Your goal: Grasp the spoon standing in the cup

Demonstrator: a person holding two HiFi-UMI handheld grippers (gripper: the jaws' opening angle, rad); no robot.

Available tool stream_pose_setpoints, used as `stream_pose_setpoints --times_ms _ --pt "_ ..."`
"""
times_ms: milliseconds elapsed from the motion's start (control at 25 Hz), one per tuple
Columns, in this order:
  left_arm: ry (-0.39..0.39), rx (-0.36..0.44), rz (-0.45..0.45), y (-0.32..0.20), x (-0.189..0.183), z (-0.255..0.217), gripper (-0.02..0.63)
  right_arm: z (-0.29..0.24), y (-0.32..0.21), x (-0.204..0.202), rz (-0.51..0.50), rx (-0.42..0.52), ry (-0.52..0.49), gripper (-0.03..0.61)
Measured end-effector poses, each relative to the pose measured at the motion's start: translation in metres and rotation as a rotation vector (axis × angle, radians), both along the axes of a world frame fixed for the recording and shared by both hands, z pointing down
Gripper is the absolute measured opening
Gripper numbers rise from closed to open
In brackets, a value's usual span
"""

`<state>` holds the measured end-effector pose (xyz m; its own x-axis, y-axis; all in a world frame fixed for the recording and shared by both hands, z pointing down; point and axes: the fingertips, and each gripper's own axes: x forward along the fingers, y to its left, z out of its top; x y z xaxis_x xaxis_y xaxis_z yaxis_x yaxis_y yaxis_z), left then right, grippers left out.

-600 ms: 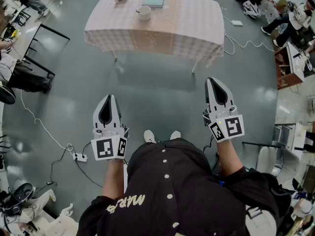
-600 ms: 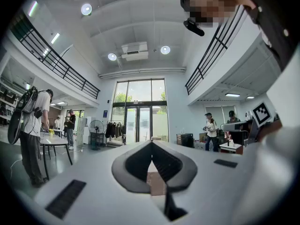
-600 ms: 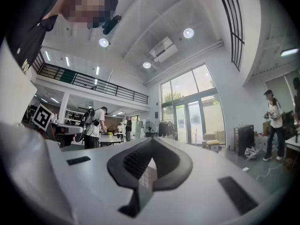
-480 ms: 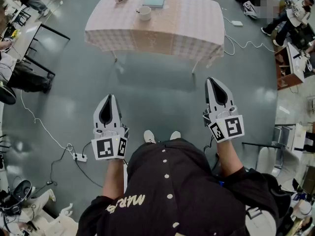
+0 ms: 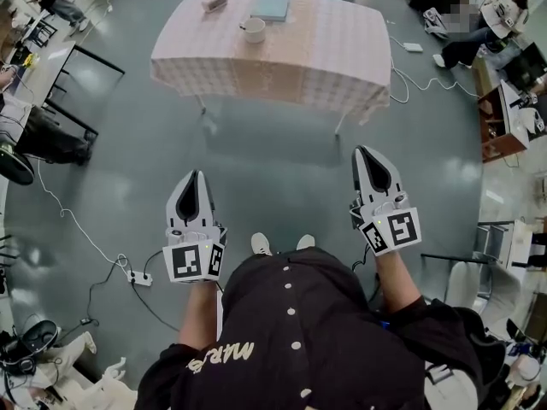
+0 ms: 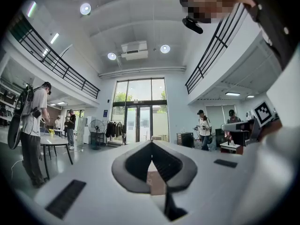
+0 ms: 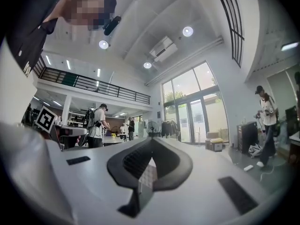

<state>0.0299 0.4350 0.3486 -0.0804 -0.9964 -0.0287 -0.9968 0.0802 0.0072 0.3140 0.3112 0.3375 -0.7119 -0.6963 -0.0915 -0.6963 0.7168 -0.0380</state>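
A white cup [image 5: 253,30] stands on the far table with the pale checked cloth [image 5: 282,58], toward its back left. The spoon in it is too small to make out in the head view. Both grippers are held level over the grey floor, well short of the table. My left gripper [image 5: 193,178] has its jaws shut with nothing in them; its own view shows the left gripper [image 6: 151,145] pointing into the hall. My right gripper [image 5: 367,152] is shut and empty as well, and the right gripper [image 7: 151,140] also faces the open hall. Neither gripper view shows the cup.
A teal book [image 5: 271,6] and a small pinkish object [image 5: 214,2] lie behind the cup. A black-framed desk [image 5: 85,67] stands at the left, a power strip [image 5: 141,278] with cables on the floor. People sit at the right edge [image 5: 479,32]; others stand in the hall.
The table and both grippers sit slightly lower in the head view than before. Both grippers keep the same pose and stay shut.
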Motion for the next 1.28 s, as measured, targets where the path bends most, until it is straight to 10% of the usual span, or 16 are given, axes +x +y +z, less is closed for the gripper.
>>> stream_pose_setpoints --times_ms 760,1280 --pt "0.004 0.0 -0.001 0.002 -0.016 0.0 0.011 0.003 0.0 -0.02 -0.027 -0.023 0.018 0.223" --pt "0.012 0.016 0.037 0.007 -0.05 -0.005 0.011 -0.001 0.013 -0.051 0.004 -0.011 0.021 0.259"
